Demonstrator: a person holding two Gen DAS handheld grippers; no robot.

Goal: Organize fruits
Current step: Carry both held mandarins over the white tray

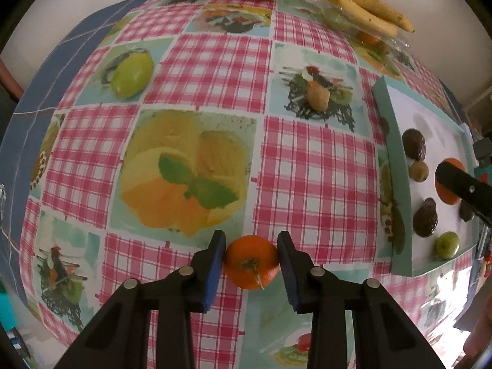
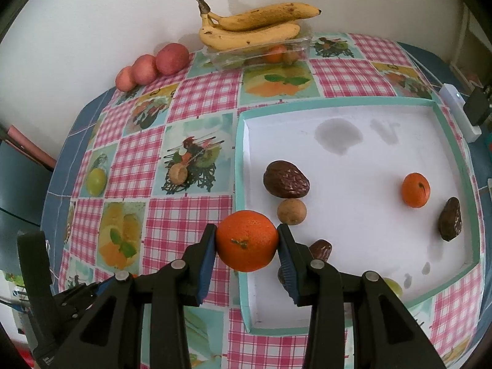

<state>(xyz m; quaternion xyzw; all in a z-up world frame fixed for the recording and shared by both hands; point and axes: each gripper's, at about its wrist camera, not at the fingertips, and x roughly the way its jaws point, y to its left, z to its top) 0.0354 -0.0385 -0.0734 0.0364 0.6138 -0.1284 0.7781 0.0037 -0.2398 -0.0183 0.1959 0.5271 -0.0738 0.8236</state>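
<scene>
Two clamped grips | left gripper (image 1: 250, 259) on stemmed mandarin (image 1: 250, 261) | right gripper (image 2: 246, 241) on mandarin (image 2: 247, 240) above tray (image 2: 243, 184) rim | risk: round skin slips, fruit rolls off tablecloth (image 1: 215, 70)

In the right wrist view, the right gripper's finger (image 2: 289, 264) covers most of a dark fruit (image 2: 321, 249), and only a sliver of a green fruit (image 2: 393, 286) peeks past the arm. Fruit inside the clear tub (image 2: 261, 53) sits hidden under bananas (image 2: 252, 30).

White wall (image 2: 92, 30); checked tablecloth (image 1: 215, 61)
</scene>
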